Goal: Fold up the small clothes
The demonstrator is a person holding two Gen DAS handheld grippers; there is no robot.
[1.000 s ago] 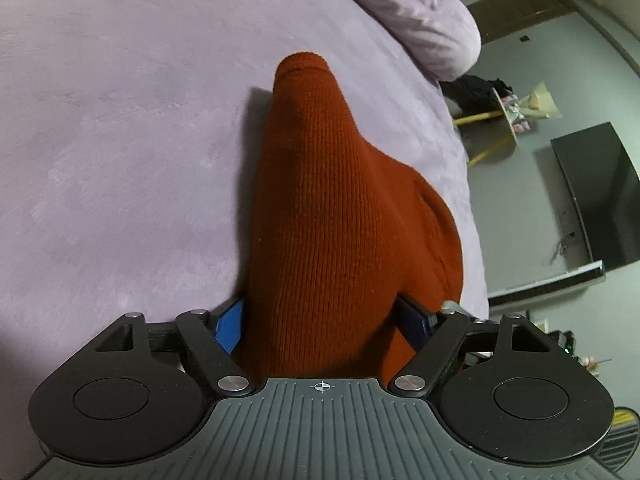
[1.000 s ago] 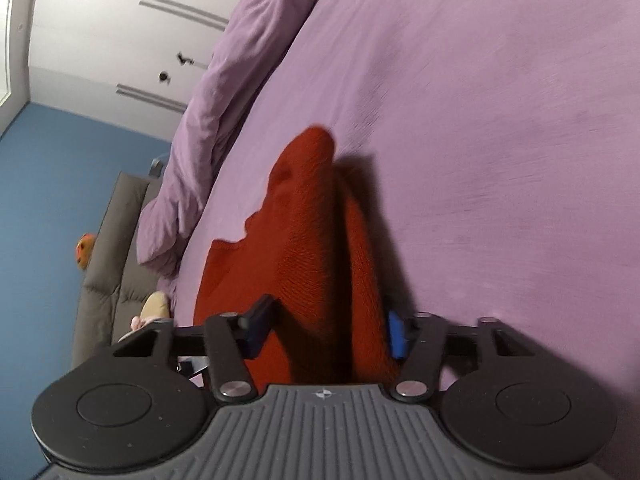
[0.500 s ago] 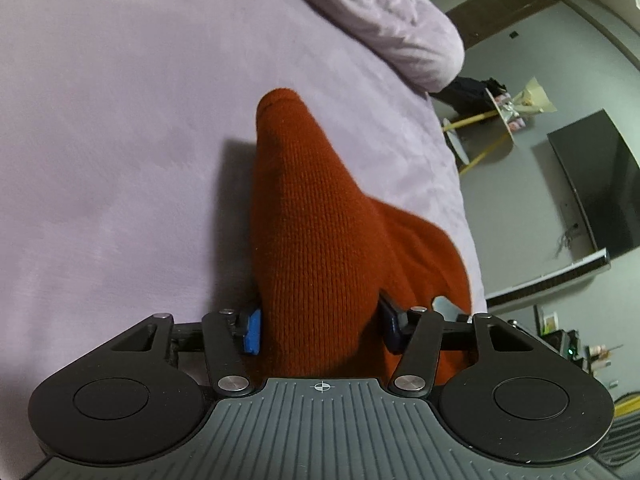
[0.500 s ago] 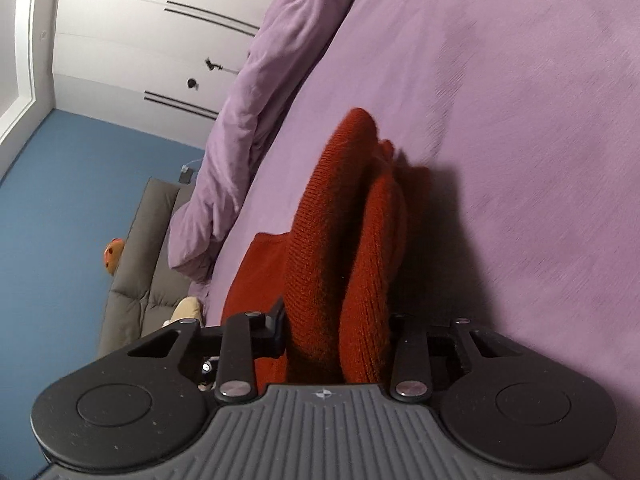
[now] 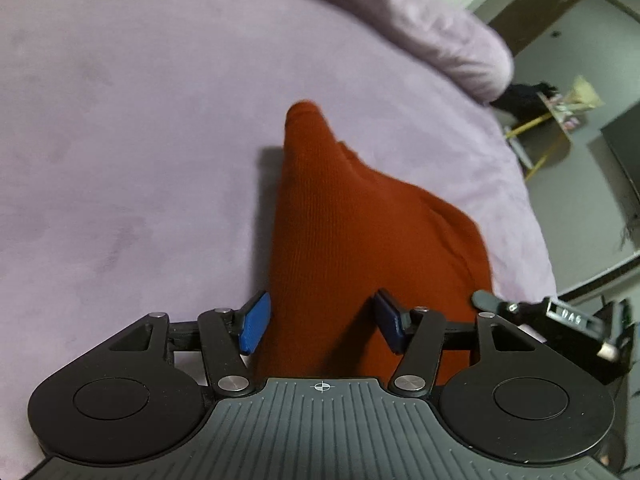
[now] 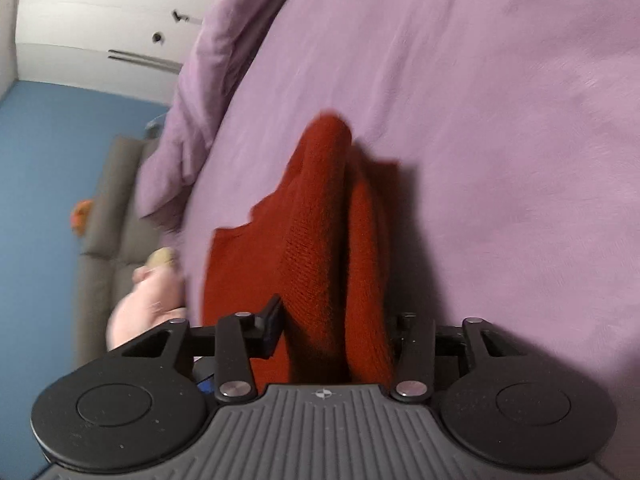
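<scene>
A rust-red knitted garment (image 5: 340, 240) hangs bunched between both grippers above a lilac bed cover (image 5: 120, 140). My left gripper (image 5: 320, 324) is shut on one end of it, with the blue pads (image 5: 254, 322) pressed to its sides. My right gripper (image 6: 336, 328) is shut on the other end (image 6: 320, 240), which hangs in two thick folds. The garment's far tip reaches down toward the bed in both views. The right gripper's body (image 5: 560, 328) shows at the right edge of the left wrist view.
A rolled lilac duvet (image 5: 420, 28) lies along the bed's far side, also in the right wrist view (image 6: 192, 92). Beyond the bed edge are a grey sofa (image 6: 104, 240), a blue floor, white wardrobe doors, a dark screen and a small yellow-legged stand (image 5: 560, 116).
Both grippers have kept their hold on the garment and lifted and swung with it. The two views have shifted, and the right gripper's body now shows in the left wrist view.
</scene>
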